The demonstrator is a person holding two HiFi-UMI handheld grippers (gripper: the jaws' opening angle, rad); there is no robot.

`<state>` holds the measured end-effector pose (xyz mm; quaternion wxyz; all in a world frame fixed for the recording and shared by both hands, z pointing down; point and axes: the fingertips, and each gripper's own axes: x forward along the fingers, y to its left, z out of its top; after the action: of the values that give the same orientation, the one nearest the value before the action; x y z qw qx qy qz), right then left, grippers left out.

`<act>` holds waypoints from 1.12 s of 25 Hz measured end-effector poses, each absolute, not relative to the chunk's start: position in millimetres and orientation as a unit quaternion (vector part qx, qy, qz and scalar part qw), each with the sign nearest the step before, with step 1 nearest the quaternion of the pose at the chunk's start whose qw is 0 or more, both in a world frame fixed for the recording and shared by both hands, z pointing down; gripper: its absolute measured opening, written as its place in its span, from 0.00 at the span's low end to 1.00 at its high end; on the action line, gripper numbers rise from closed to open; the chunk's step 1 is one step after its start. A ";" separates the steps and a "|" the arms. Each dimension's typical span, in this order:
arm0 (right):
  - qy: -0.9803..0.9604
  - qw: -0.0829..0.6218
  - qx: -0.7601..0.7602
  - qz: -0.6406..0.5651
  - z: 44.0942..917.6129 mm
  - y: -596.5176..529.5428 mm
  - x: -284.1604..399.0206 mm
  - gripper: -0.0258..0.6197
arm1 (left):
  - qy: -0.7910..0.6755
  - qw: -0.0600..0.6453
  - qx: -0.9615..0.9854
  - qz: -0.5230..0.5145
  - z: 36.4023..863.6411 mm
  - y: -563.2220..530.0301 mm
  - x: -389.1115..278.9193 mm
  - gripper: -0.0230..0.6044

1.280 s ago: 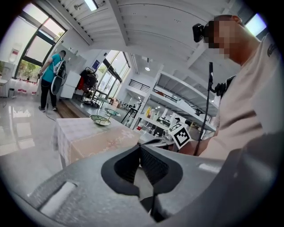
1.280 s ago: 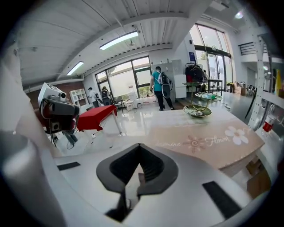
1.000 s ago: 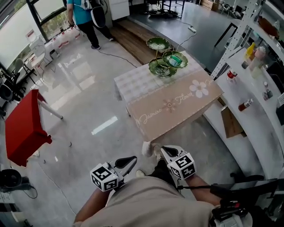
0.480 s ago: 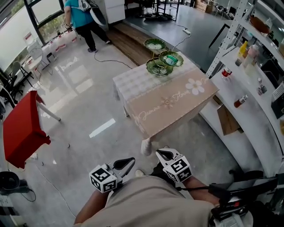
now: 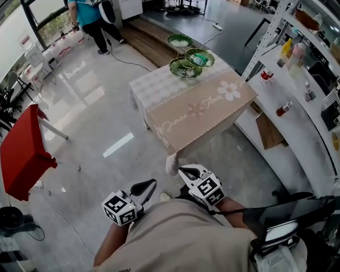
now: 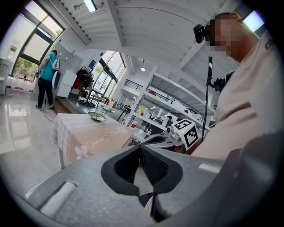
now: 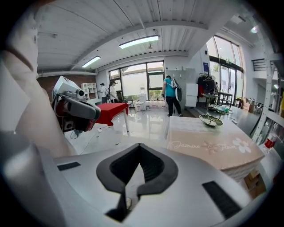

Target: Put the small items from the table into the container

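- The table (image 5: 196,114) stands mid-floor, with the left gripper (image 5: 151,183) and the right gripper (image 5: 183,170) side by side on the near side of its closest corner.
- A tiered dish stand (image 5: 186,66) sits at the table's far end, with a small item (image 5: 197,60) lying in its right-hand dish.
- Shelving (image 5: 297,85) runs along the table's right side, with bottles (image 5: 284,109) on its boards.
- A second table (image 5: 24,154) stands well apart to the left.
- A person (image 5: 87,16) stands beyond the table, far back on the left, by the windows.
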<state>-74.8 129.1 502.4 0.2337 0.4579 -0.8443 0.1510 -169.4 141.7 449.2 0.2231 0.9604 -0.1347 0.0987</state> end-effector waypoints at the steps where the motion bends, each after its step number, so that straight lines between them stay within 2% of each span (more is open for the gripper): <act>1: -0.845 0.235 0.458 0.148 501.7 128.4 -75.5 0.06 | -0.136 0.223 0.960 0.099 449.9 141.0 -170.7 0.05; 28: -0.844 0.257 0.452 0.131 500.3 143.1 -67.5 0.06 | -0.127 0.230 0.960 0.095 451.0 148.1 -155.5 0.05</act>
<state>-67.5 143.1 500.3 0.2568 0.4517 -0.8444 0.1309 -155.5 148.1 451.0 0.2302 0.9601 -0.1272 0.0953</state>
